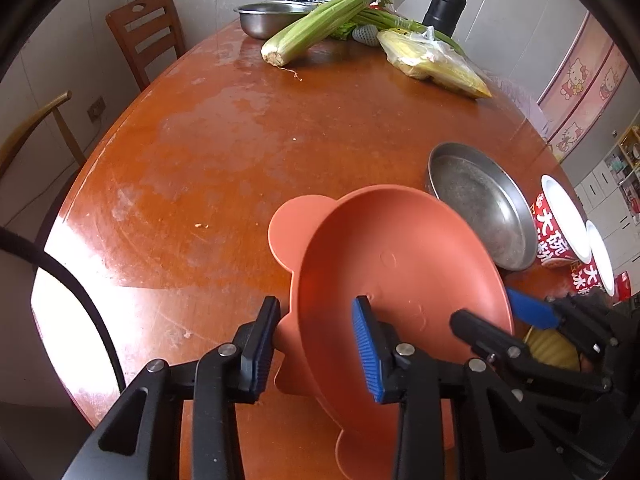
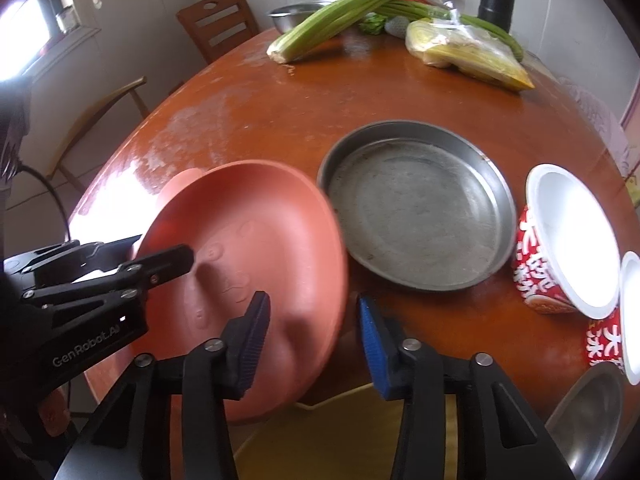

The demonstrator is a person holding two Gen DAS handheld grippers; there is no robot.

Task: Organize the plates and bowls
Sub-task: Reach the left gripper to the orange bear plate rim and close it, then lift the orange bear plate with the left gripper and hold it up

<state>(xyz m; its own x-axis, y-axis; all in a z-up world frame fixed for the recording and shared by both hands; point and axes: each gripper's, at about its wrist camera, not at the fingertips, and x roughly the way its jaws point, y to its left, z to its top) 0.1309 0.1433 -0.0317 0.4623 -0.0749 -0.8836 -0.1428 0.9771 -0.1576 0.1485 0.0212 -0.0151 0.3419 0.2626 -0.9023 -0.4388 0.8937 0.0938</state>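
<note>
Left wrist view: the left gripper (image 1: 316,344) has its fingers clamped on the rim of the orange plate (image 1: 400,264), which is tilted over the tabletop (image 1: 200,160) edge. A metal pan (image 1: 484,204) lies just beyond; celery (image 1: 320,20) lies far off.

Right wrist view: the right gripper (image 2: 314,340) has its fingers clamped on the plate's opposite rim. Two noodle bowls (image 2: 560,248) stand beside the pan.

I see a terracotta-orange plate (image 2: 260,240) and a dull grey metal pan (image 2: 420,208). Red cups (image 2: 536,280) with white characters at right. Green celery (image 1: 320,24) up top.
</note>
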